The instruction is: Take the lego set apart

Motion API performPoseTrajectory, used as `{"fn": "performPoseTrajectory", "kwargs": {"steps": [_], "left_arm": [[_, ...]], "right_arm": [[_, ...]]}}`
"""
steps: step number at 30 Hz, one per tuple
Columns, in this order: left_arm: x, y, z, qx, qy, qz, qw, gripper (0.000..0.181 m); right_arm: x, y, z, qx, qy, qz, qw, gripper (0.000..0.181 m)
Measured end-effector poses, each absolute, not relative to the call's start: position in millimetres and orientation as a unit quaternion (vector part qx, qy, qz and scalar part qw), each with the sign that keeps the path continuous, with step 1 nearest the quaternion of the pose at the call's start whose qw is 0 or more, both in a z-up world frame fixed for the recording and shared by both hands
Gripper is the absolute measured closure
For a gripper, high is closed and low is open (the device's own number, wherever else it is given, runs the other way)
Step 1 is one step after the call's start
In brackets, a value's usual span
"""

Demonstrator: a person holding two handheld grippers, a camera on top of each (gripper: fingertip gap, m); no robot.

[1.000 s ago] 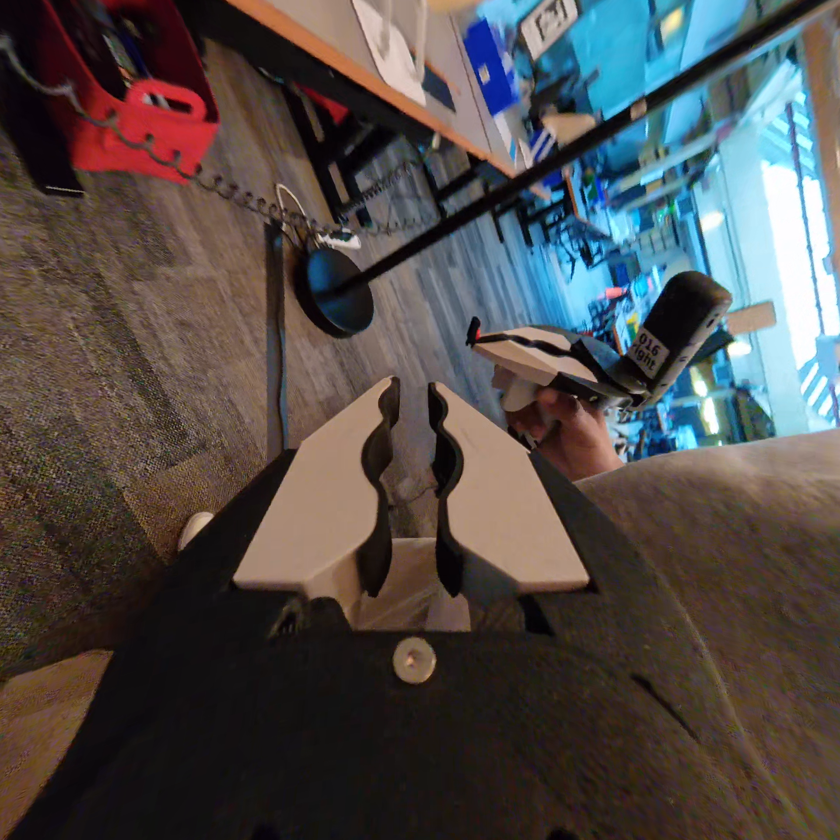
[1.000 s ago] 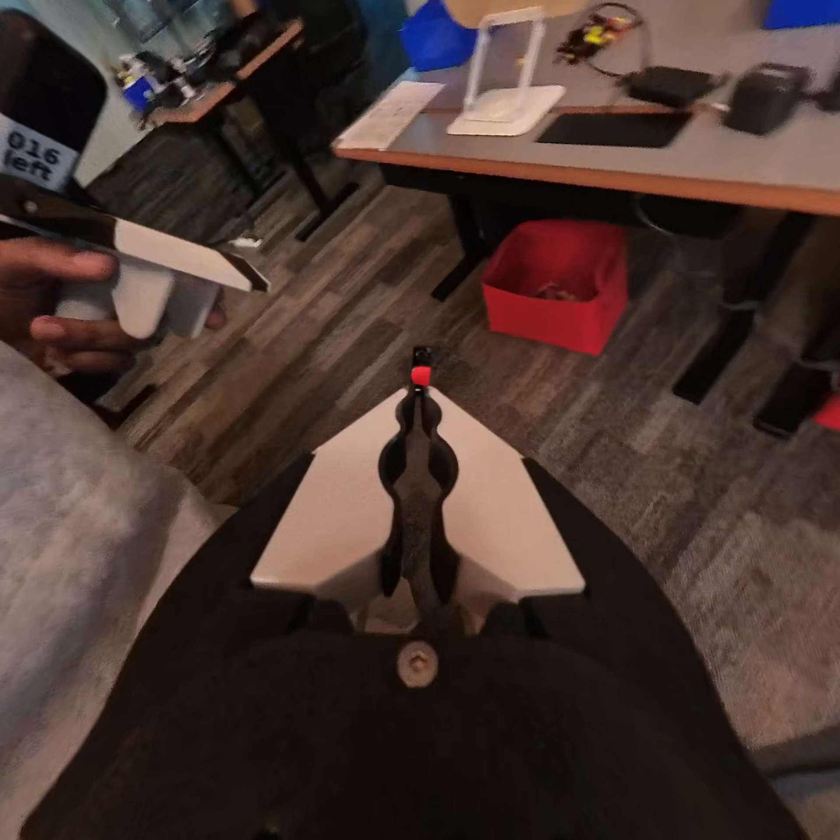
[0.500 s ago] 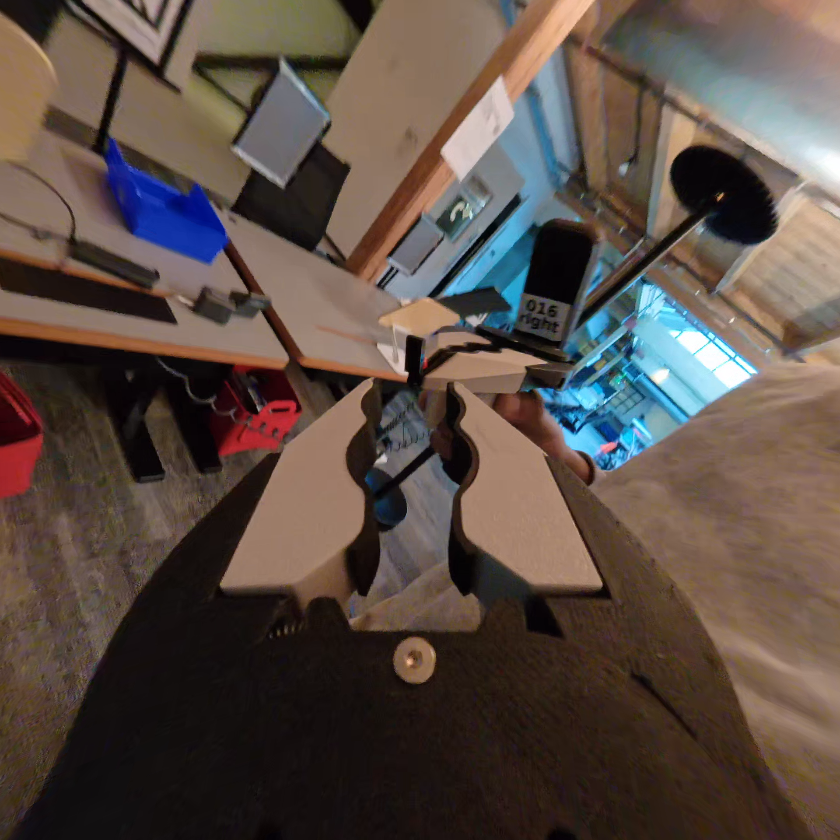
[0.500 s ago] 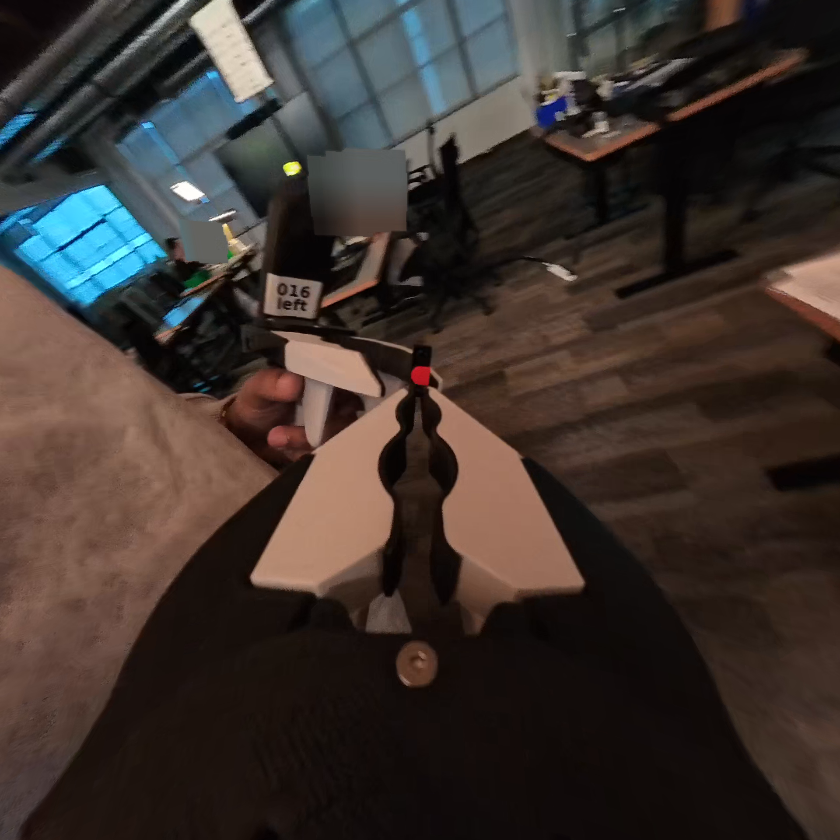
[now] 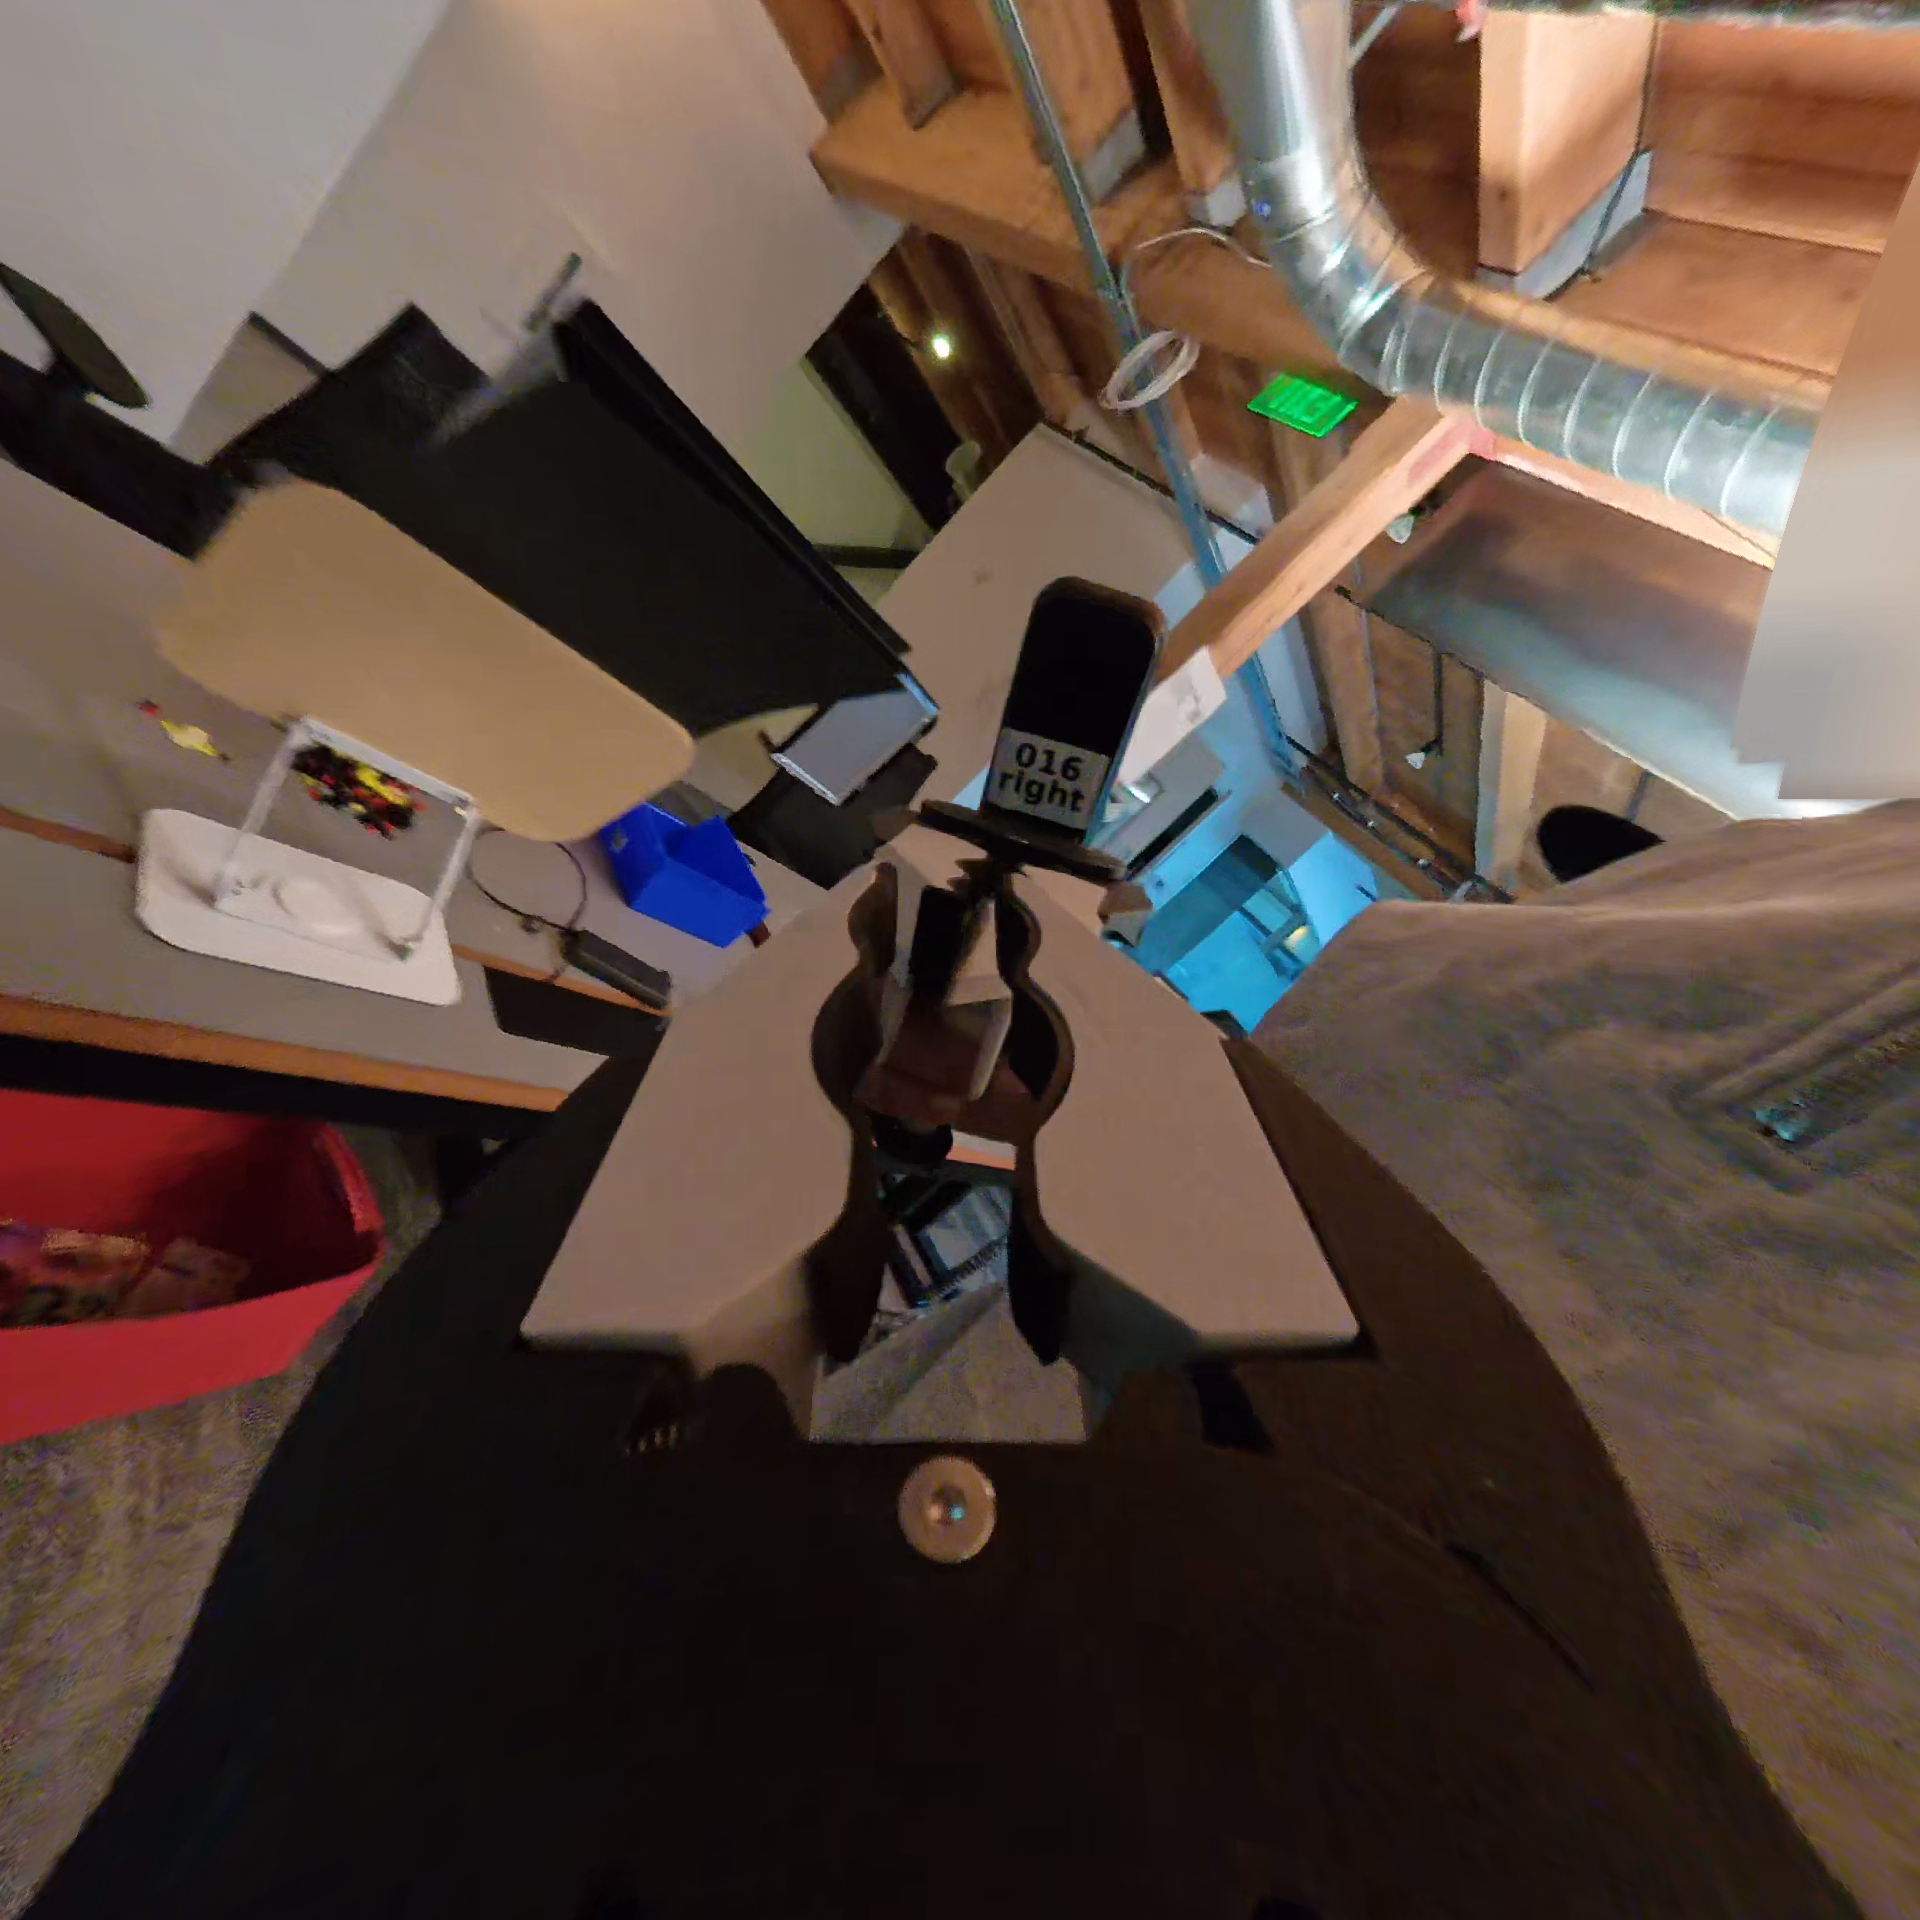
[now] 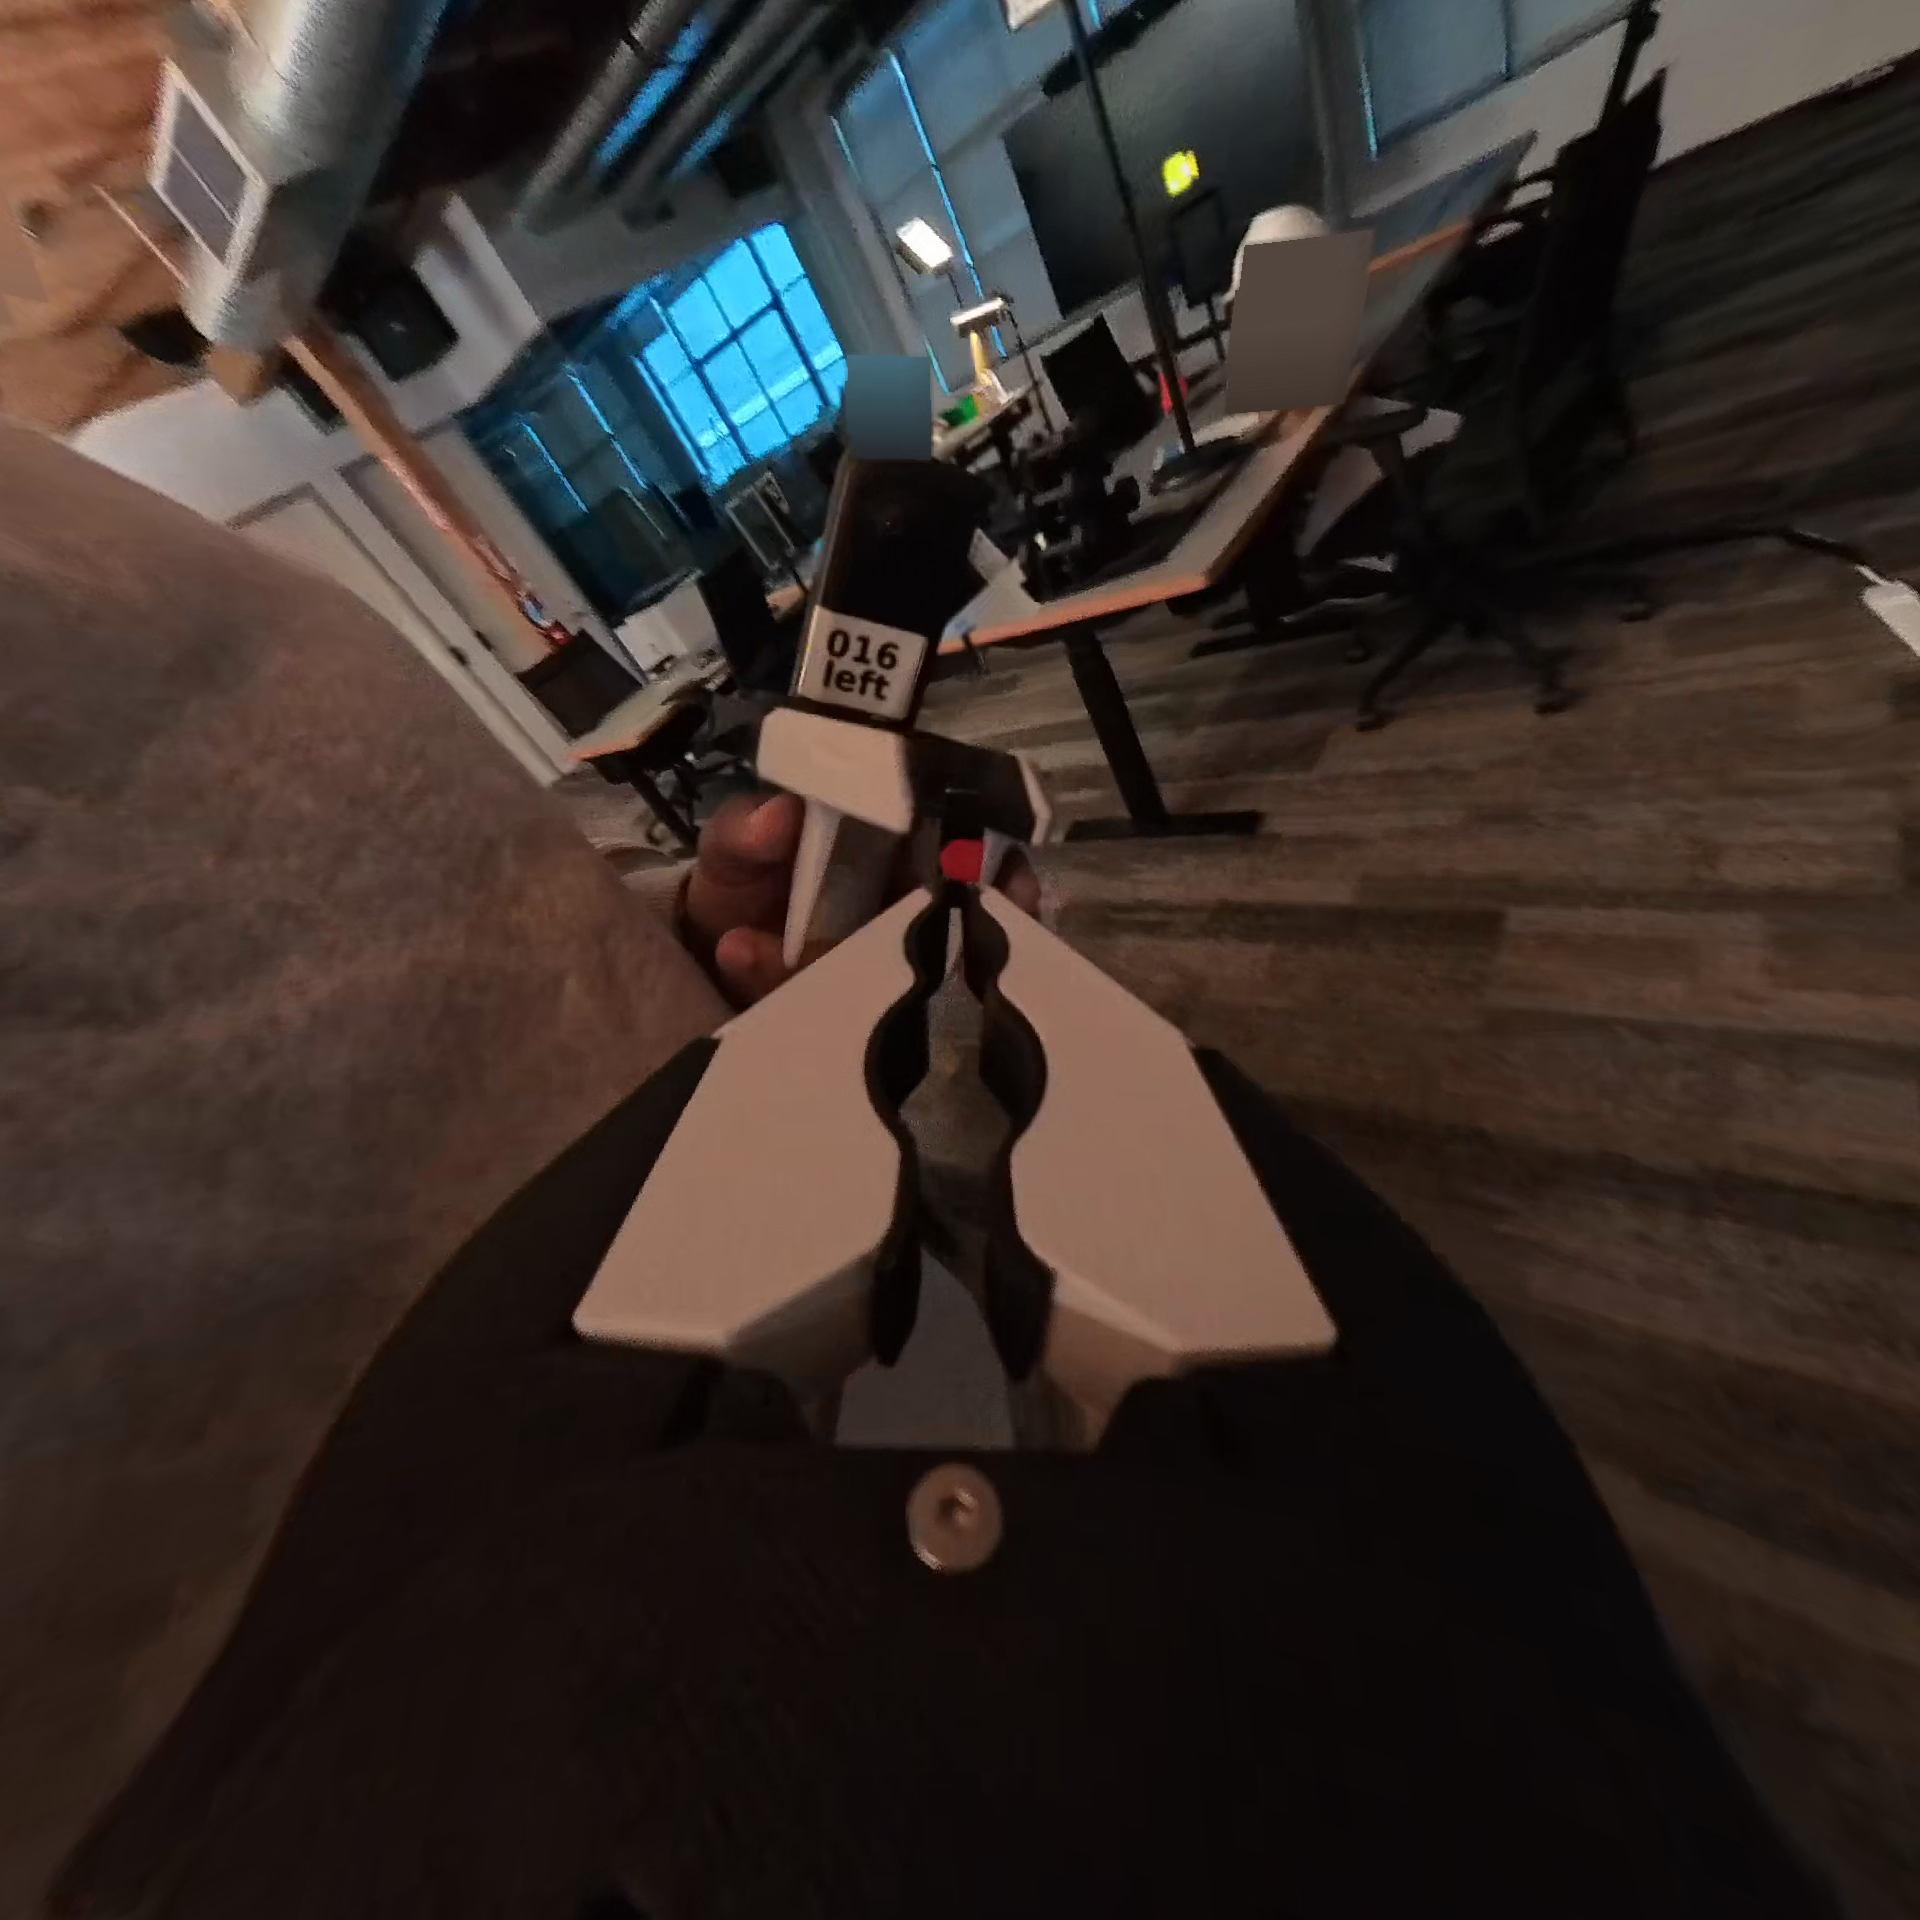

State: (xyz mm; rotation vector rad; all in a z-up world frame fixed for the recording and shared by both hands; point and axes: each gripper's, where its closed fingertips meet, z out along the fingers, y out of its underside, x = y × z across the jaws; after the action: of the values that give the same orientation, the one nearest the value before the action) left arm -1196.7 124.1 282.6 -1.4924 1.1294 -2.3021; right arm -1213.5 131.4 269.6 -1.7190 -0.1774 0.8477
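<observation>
My right gripper [image 6: 953, 909] is shut on a small red and black lego piece [image 6: 961, 860] that sticks out past its tips. My left gripper [image 5: 943, 888] faces it tip to tip in mid-air. Its jaws stand a narrow gap apart on either side of the piece and the right gripper's tips [image 5: 940, 935]. In the right wrist view the left gripper [image 6: 961, 790] sits just beyond the piece, held by a hand [image 6: 748, 904]. More loose lego pieces [image 5: 353, 790] lie on the grey table [image 5: 312, 1018] at the left. Whether the left pads touch the piece is hidden.
A white lamp stand [image 5: 291, 914], a blue bin [image 5: 686, 883] and a black cable box sit on the table. A red bin [image 5: 156, 1247] stands under it. A grey sleeve [image 5: 1610, 1143] fills the right side. Desks and office chairs [image 6: 1507, 416] stand on the wooden floor beyond. The grippers are tip to tip, or close to it.
Both grippers swung up from facing the floor and came together tip to tip. The left jaws narrowed around the right gripper's tips. The right gripper stayed shut on the piece.
</observation>
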Motion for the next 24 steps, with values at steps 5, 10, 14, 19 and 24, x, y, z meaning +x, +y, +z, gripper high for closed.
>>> {"fn": "performPoseTrajectory", "kwargs": {"steps": [5, 10, 14, 19, 24], "left_arm": [[-1126, 221, 301, -0.53, 0.375, -0.751, 0.119, 0.167], [-1078, 311, 320, -0.515, 0.353, -0.765, 0.157, 0.165], [-1045, 389, 317, -0.501, 0.332, -0.781, 0.17, 0.162], [-1006, 508, 304, -0.484, 0.323, -0.798, 0.159, 0.171], [-976, 645, 308, -0.478, 0.338, -0.802, 0.119, 0.174]], "right_arm": [[-1143, 234, 296, -0.711, -0.13, 0.396, 0.566, 0.181], [-1094, 323, 312, -0.713, -0.183, 0.403, 0.544, 0.181], [-1057, 399, 306, -0.73, -0.183, 0.394, 0.528, 0.181], [-1019, 515, 295, -0.742, -0.169, 0.384, 0.523, 0.181], [-988, 651, 299, -0.743, -0.13, 0.391, 0.527, 0.181]]}}
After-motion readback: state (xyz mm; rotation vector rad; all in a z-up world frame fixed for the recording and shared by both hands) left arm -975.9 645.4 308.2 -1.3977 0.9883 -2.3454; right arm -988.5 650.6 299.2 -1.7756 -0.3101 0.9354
